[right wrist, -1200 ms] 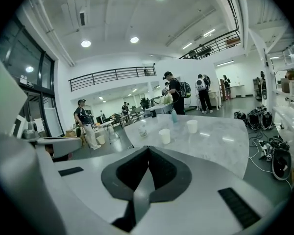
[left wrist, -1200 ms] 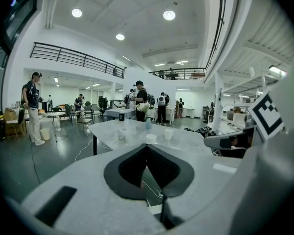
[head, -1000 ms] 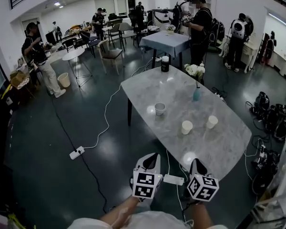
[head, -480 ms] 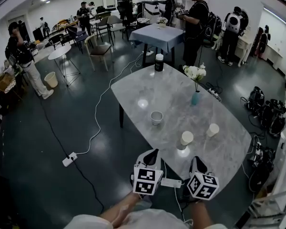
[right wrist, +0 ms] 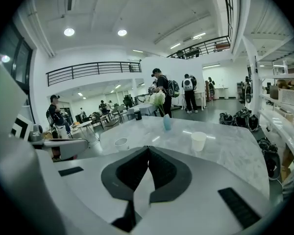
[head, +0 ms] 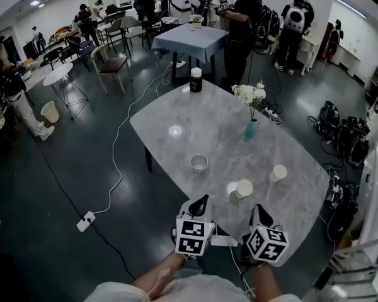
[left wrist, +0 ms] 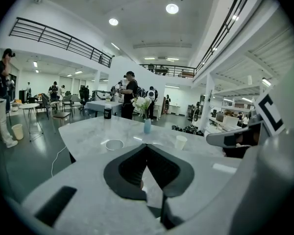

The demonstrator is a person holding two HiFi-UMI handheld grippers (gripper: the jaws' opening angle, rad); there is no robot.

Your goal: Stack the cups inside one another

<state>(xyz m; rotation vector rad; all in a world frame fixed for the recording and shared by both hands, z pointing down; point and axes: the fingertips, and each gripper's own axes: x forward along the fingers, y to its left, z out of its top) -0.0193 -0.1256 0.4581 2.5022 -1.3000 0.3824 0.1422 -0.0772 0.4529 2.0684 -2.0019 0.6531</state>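
Step in hand reads as pre-grasp approach, with nothing stacked yet. All three cups stand upright and apart on the marble table (head: 208, 115). The left cup (head: 199, 163) is at 12 o'clock from the left gripper (head: 203, 199). The middle cup (head: 243, 189) is at 11 o'clock from the right gripper (head: 259, 210) and nearest to it, and the right cup (head: 278, 173) is at 1 o'clock from it. Both grippers hang side by side at the table's near edge, touching no cup. Both sets of jaws are closed tip to tip with nothing between them. Next move, my read: open one pair, come in on a cup wall (the middle cup looks like the natural first pick for the right gripper), lift it, and drop it into a neighbour. The walls look thin, so squeeze lightly and keep the cup vertical. The blue vase (head: 251, 129) with white flowers sits at 12 o'clock beyond the cups, clear of the work. View diff: the head view gives all three cups and their spacing, but only the jaw backs and marker cubes. Each gripper view shows just two cups, so one is probably masked by the gripper body, yet only those views confirm the pads meet.
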